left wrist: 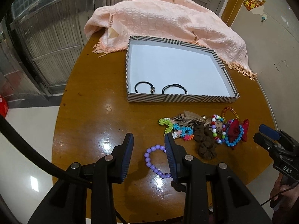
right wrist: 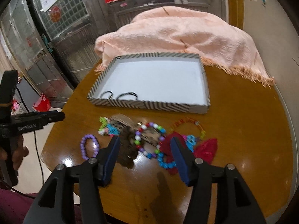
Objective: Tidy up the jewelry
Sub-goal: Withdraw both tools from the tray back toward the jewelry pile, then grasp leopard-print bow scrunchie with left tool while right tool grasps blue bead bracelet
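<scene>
A round brown worktop (left wrist: 89,123) carries a shallow striped box (left wrist: 179,98) with a white floor. Two black hair ties (left wrist: 143,87) lie in its near left corner, side by side. Behind the box a peach fringed cloth (left wrist: 164,18) is heaped over something, its edge touching the box's far rim.

In front of the box, near the right edge, lies a tangled heap of jewelry (left wrist: 205,130): a green and blue plastic-link piece, a brown scrunchie (left wrist: 205,143), a mixed-bead bracelet, a blue bead bracelet, a red bow (left wrist: 241,128) and an orange bead ring. A purple bracelet (left wrist: 156,160) lies apart from the heap on its left.

The left hand-held gripper (left wrist: 149,142) hangs released over the worktop, jaws well apart; the purple bracelet lies below, between them and partly hidden by the right finger, with nothing gripped. The right hand-held gripper (right wrist: 144,145) is also released and empty, jaws apart above the heap, framing the scrunchie and the mixed beads. Its view is blurred.

The left wrist view shows the hair ties whole, and the other gripper entering from the right edge with a hand beneath it. The right wrist view hides the ties partly behind the box's near wall (right wrist: 149,105); it shows the bow and blue beads closer, the left gripper side-on at the left edge, a dark red sleeve (right wrist: 15,207), and a metal door with red paper decorations behind.
</scene>
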`<state>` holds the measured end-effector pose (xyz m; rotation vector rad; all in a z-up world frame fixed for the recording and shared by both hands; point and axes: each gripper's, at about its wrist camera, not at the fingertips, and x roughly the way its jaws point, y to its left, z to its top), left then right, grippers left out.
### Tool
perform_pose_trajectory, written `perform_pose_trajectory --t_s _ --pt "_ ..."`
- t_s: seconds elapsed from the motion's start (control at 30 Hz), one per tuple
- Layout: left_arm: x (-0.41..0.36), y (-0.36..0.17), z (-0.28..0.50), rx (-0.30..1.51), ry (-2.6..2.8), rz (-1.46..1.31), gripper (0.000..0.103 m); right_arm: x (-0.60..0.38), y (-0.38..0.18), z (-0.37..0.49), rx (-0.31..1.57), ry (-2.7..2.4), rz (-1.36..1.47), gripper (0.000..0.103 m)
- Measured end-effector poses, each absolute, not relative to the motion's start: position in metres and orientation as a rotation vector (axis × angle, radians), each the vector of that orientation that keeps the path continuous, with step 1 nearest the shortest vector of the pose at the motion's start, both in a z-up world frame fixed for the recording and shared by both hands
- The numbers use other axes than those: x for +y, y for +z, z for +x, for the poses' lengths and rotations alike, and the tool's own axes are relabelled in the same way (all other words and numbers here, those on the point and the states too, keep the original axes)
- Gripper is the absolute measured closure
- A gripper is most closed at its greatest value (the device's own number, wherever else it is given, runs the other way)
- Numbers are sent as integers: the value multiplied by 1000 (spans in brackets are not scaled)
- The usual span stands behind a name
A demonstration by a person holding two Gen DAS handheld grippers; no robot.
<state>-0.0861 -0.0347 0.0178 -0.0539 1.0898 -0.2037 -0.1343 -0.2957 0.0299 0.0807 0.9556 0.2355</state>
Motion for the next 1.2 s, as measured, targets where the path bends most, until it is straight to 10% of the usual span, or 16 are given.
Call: perform_pose_trajectory --t_s 0.67,1.2 --pt "-67 -5 -77 1181 -285 -54 68 -340 -12 -133 1067 162 150 45" --pt "-87 -17 -68 1234 -322 -67 68 -339 -32 -106 1110 149 166 73"
